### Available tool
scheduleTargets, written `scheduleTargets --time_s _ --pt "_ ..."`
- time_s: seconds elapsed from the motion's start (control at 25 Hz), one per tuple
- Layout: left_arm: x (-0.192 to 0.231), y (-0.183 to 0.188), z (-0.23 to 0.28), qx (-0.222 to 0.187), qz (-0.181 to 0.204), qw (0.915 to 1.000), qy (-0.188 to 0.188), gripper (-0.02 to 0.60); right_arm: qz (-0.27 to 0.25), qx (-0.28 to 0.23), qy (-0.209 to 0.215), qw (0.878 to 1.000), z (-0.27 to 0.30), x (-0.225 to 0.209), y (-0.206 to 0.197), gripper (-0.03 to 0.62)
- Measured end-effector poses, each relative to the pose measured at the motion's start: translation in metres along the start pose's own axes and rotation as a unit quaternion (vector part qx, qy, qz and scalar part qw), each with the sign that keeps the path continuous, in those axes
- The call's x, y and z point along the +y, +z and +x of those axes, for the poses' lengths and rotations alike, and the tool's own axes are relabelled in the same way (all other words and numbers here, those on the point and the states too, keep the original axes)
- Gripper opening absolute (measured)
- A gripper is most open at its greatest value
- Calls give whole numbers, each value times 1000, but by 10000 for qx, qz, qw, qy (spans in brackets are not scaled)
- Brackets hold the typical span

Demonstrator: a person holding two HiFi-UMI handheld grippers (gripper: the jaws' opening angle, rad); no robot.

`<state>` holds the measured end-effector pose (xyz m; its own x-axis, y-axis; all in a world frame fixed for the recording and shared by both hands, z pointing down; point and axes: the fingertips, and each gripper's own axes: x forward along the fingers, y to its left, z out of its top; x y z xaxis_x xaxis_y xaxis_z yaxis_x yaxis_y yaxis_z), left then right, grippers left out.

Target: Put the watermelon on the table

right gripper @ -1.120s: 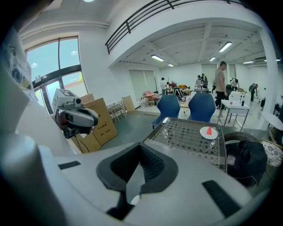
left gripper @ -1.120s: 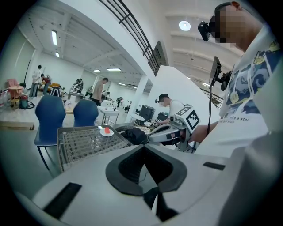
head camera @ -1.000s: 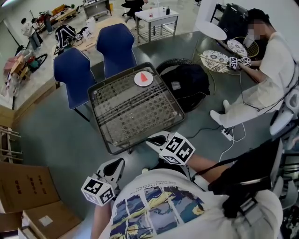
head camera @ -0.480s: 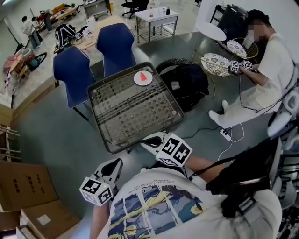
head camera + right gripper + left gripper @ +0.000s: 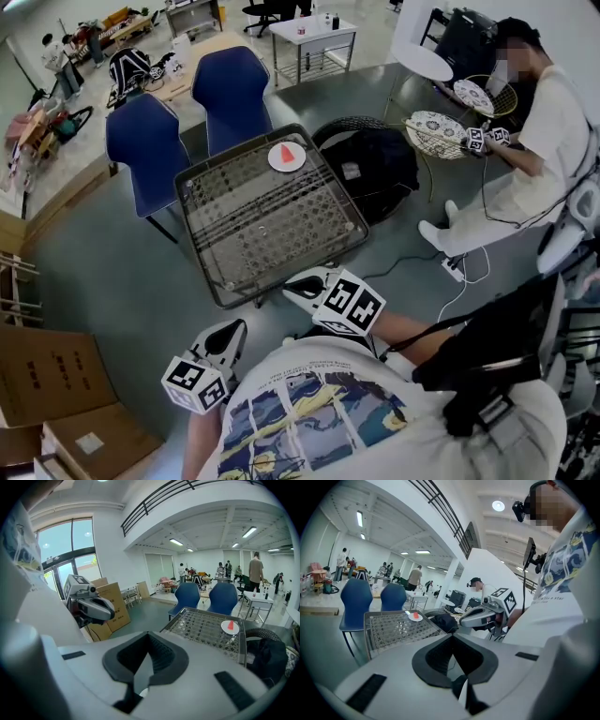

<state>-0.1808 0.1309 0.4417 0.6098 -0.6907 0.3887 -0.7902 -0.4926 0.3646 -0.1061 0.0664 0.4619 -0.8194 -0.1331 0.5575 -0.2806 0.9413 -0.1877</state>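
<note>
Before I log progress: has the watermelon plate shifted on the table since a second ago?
No. The watermelon plate sits at the same far edge of the mesh table, just in front of the blue chair.

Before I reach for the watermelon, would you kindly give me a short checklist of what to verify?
1. Red watermelon wedge located: ok, it sits on the small white plate at the far corner of the dark-framed mesh-top table.
2. Left claw empty: ok, jaws together, nothing between them.
3. Right claw empty: ok, jaws together, nothing between them.
4. A claw open for the grasp: not ok, both are shut.
5. Claws close to the wedge: not ok, both hang at the table's near side, by the person's body.
6. Bare mesh to set the wedge on: ok.
</note>
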Motion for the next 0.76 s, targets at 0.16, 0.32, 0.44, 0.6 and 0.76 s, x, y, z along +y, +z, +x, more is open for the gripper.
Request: scheduleTargets --time_s 0.16,0.32,0.44,0.6,0.76 --pt "1 -1 1 23 -14 10000 6 9 10 37 36 10000 2 0 -3 9" --pt "2 -2 3 48 -34 10000 15 9 -17 73 50 10000 4 -1 -4 9" --pt "1 -2 4 66 -49 10000 6 9 -8 85 59 9999 4 -1 -3 8" --pt "0 -1 7 93 -65 9999 -7 9 24 99 66 9999 3 -4 -5 8" --pt "3 0 14 102 -70 9999 -23 9 45 119 70 9999 4 -11 -6 8"
